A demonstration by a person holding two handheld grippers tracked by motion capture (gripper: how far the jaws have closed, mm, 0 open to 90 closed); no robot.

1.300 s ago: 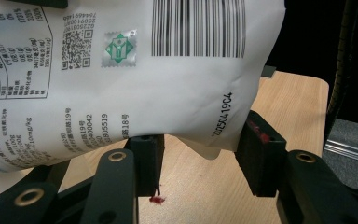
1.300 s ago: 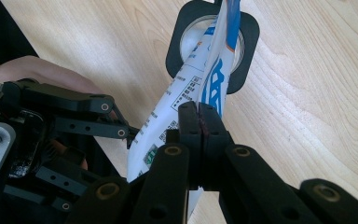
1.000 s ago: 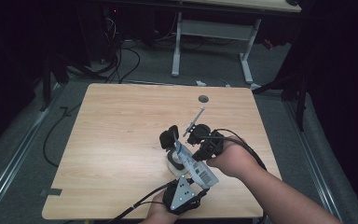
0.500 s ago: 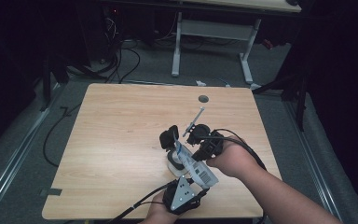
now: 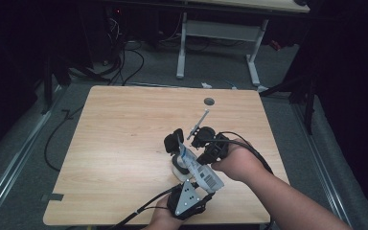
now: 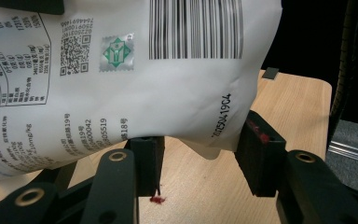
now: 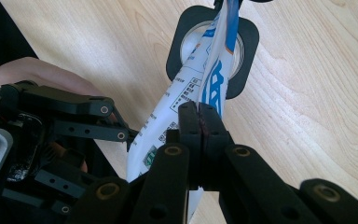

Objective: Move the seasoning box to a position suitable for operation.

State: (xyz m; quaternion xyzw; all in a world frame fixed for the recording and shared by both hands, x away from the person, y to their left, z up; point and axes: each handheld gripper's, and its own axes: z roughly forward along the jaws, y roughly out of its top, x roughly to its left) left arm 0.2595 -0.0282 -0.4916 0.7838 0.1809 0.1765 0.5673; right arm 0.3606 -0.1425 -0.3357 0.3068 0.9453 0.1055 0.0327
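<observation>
On the wooden table (image 5: pixel 124 143), near its front edge, a soft, light pouch (image 6: pixel 121 70) tips over a cup (image 7: pixel 186 42). The left gripper (image 6: pixel 198 154) clamps its bottom corner; the right gripper (image 7: pixel 199 121) pinches its side seam shut. It looks crumply, so seams likely hold best.

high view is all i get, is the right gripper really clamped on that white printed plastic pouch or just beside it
observer: Clamped. The right gripper is shut on a thin edge of the white printed plastic pouch.
operator: and the left one
observer: The left gripper has a pad against each side of the pouch's lower end, below the black barcode.
operator: whats beyond the pouch
observer: A black square holder with a round metal opening lies on the table; the pouch's far end is over it.
</observation>
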